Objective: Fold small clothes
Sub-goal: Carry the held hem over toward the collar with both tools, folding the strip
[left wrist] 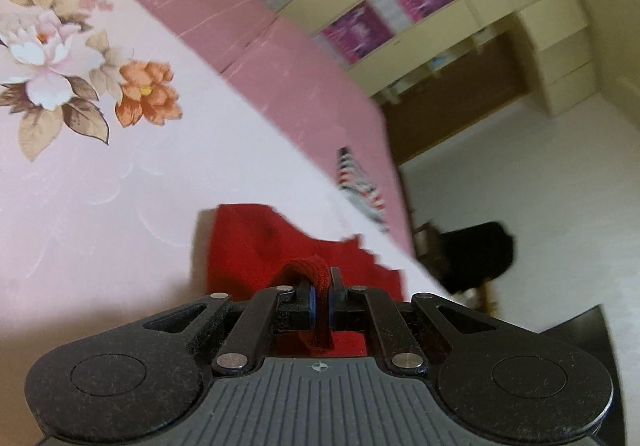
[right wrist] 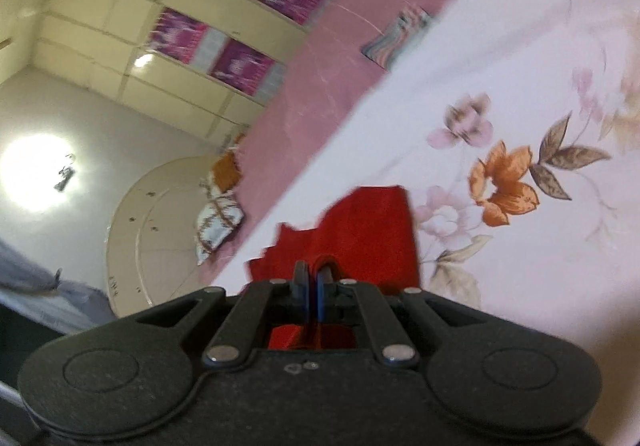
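Left wrist view shows the left gripper [left wrist: 321, 296] pinched tight on a thick ribbed edge of the red garment [left wrist: 256, 242], a loop of that edge bulging up above the blue pads. The rest of the cloth hangs and spreads just ahead of the gripper, over the pale floral bedsheet [left wrist: 100, 166]. Right wrist view shows the right gripper [right wrist: 313, 292] clamped just as narrowly on another edge of the same garment, which fans out ahead of it and a little to its right, above the sheet.

Risks, as I judge them. The bite on each side looks shallow: only a narrow strip of knit sits between the pads, so a quick swing or a snag on the sheet could pull the edge free and drop one corner. The far edge of the garment looks ragged and uneven in both views, which suggests the cloth is not hanging flat; laying it down like this would likely crease it or fold it askew. If the two grippers drift apart or together unevenly, the garment would stretch or sag in the middle and the fold line would wander. Beyond the left gripper, to its right, a striped folded cloth [left wrist: 360, 182] lies near the bed's edge; a wide sweep could brush it.
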Demonstrator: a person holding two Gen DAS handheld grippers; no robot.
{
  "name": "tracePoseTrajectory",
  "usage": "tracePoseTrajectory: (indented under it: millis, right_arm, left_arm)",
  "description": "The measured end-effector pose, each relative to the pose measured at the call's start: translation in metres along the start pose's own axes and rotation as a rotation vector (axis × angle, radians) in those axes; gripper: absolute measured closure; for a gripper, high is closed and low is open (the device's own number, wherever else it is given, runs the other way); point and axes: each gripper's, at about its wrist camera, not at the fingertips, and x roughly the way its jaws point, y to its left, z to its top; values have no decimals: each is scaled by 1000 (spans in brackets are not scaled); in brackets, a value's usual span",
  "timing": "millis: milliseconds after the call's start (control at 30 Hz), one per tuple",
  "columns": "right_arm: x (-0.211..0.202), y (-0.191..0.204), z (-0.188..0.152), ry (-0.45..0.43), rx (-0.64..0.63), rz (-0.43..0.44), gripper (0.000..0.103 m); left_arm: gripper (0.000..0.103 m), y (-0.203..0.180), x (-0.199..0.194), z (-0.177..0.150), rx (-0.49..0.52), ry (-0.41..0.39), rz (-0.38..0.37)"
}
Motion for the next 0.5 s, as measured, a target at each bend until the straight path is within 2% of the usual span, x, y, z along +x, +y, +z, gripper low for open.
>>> tracePoseTrajectory:
  millis: [133,267,367,433,467,500]
  right_arm:
    - [36,-29,10,37,85,-7,99]
    - [57,-49,14,47,172,73,96]
    - [62,-60,22,-17,234,123,77]
    - [65,-59,26,-48,228,133,71]
    - [64,-54,28,-62,192,119,65]
    - [62,-50,28,-78,160,112,57]
  left_arm:
    - [98,14,31,5,-57,13,34]
    - [97,34,55,5,-180,-6,-18]
    - [97,42,70,4,-256,-34,-56]
    - [61,42,76,1,-273,-62,-95]
    - [25,38,73,1,-262,-105,-105]
    - [16,34,70,1,-235,-143,-114]
